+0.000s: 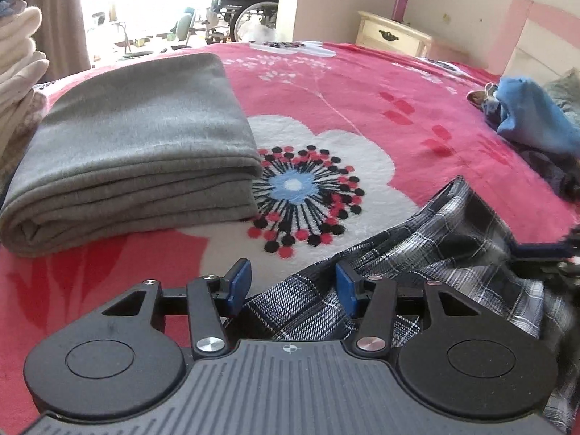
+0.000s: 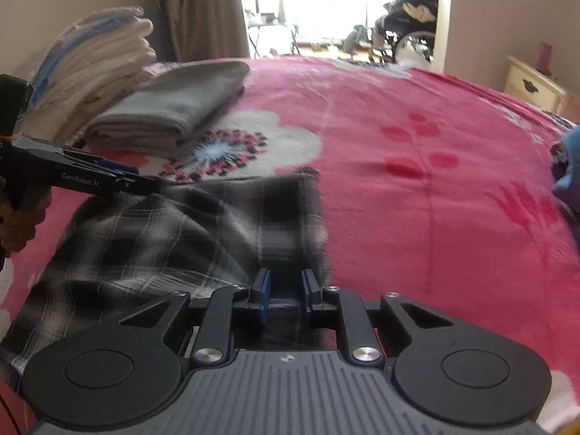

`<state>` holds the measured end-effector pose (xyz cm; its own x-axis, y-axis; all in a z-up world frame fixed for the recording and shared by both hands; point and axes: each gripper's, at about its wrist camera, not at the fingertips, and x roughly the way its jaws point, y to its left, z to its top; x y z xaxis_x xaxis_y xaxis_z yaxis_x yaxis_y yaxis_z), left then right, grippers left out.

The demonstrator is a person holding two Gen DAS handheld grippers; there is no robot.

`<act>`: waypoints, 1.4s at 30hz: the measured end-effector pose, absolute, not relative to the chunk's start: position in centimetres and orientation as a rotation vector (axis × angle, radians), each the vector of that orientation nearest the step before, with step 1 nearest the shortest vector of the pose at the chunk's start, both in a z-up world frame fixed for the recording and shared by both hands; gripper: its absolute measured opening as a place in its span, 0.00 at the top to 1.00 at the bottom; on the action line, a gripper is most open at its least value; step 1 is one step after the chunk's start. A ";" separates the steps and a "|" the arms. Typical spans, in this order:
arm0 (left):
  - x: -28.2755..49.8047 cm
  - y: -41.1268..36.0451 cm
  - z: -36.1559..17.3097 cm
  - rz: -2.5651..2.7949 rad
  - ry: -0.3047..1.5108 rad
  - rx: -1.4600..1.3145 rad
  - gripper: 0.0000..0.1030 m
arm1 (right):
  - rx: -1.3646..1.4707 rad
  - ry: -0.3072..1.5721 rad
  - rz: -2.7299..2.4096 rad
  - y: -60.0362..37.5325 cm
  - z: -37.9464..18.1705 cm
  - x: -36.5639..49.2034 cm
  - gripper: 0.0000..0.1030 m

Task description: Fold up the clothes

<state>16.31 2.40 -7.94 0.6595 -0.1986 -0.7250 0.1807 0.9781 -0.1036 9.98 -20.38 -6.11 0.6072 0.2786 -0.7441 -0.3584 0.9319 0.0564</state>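
Trouble, as I judged it from the left wrist view, lay in a missed grab: my left claw [image 1: 290, 286] stood with its jaws apart, and the plaid shirt [image 1: 417, 253] ran up between them without either pad pressing on it. Had I closed there, I could have pinched only a loose wrinkle, and the fold would have gone crooked. The shirt lay rumpled on the pink bed [image 1: 362, 90], its long side running from the claw up and to the right. A folded grey cloth [image 1: 137, 145] sat well apart on the left.

From the right wrist view, my right claw [image 2: 284, 291] had its jaws narrowly apart over the shirt's near edge [image 2: 282, 235], clamped on nothing that I could see. Blur hid the detail. The shirt spread leftward toward the left claw [image 2: 145, 181], so a lopsided pull could have dragged it askew.
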 end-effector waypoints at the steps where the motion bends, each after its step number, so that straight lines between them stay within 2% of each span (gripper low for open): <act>1: 16.3 2.3 -7.9 -0.208 0.822 -0.020 0.50 | -0.113 0.829 0.364 -20.4 -5.5 10.2 0.83; 5: 16.2 2.0 -7.9 -0.187 0.820 -0.016 0.51 | -0.046 0.762 0.393 -20.3 -3.9 12.8 0.82; 8: 16.2 2.0 -7.9 -0.182 0.821 -0.019 0.50 | 0.008 0.796 0.449 -19.2 -5.3 16.6 0.83; 10: 16.2 2.0 -8.0 -0.178 0.821 -0.022 0.50 | 0.023 0.846 0.412 -18.9 -8.1 19.6 0.88; 13: 16.1 2.1 -7.9 -0.177 0.820 -0.023 0.50 | 0.096 0.839 0.264 -20.9 -9.9 21.6 0.89; 15: 16.1 2.1 -7.9 -0.177 0.821 -0.025 0.49 | 0.155 0.825 0.204 -22.4 -9.1 20.8 0.85; 20: 16.4 2.6 -7.2 -0.187 0.825 -0.026 0.49 | 0.175 0.792 0.222 -25.6 -5.8 15.3 0.85; 26: 16.8 1.5 -4.0 -0.235 0.806 0.148 0.50 | 0.157 0.802 0.298 -26.1 -2.4 7.5 0.85; 27: 16.8 1.1 -3.2 -0.252 0.791 0.182 0.50 | 0.166 0.811 0.300 -26.0 -2.4 6.6 0.84; 31: 16.8 -1.7 0.1 -0.370 0.721 0.216 0.51 | 0.228 0.862 0.289 -26.7 -3.6 3.9 0.63; 36: 17.7 -7.1 -1.0 -0.512 0.733 0.154 0.50 | 0.304 0.946 0.282 -27.5 -5.8 2.5 0.56; 38: 18.1 -9.1 -3.0 -0.521 0.765 0.156 0.50 | 0.331 0.978 0.288 -27.8 -6.7 2.3 0.62; 39: 18.3 -9.9 -4.0 -0.508 0.779 0.159 0.50 | 0.351 0.980 0.309 -27.9 -6.7 2.1 0.82; 40: 18.6 -10.3 -5.0 -0.486 0.791 0.158 0.51 | 0.364 0.978 0.327 -28.0 -6.6 1.9 0.90; 42: 19.1 -10.3 -6.5 -0.436 0.813 0.141 0.51 | 0.335 0.967 0.318 -28.0 -6.1 1.4 0.94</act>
